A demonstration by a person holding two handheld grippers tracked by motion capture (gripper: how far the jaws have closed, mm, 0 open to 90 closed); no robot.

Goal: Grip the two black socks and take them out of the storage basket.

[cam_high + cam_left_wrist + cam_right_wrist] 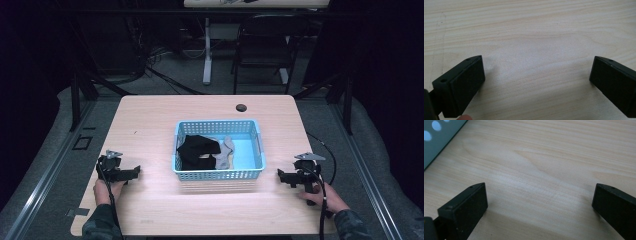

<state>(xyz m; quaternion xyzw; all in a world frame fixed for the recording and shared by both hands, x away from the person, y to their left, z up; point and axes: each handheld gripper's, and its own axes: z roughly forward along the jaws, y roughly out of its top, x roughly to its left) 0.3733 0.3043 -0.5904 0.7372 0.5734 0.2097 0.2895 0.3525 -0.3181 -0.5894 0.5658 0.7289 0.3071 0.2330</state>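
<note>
A light wooden bench [150, 120] stands in a dark room. In the middle of it sits a light blue plastic basket with little holes in its walls [218, 173]. Inside the basket, on its left side, lies a black piece of soft cloth [196, 149], maybe a sock. A grey piece of soft cloth [225, 152] lies just beside it and touches it. The right part of the basket floor is bare.

The left gripper [131, 173] rests low on the bench, to the left of the basket and well apart from it. Its jaws are spread wide with nothing between them, and in the left gripper view only bare wood lies under them. The right gripper [283, 176] rests on the other side, to the right of the basket. Its jaws are spread wide too and hold nothing. In the right gripper view a corner of the basket peeks in at the top left.

Both grippers point in toward the basket. They look parked and ready, one on each side, so either one could reach the cloths in the middle.
</note>
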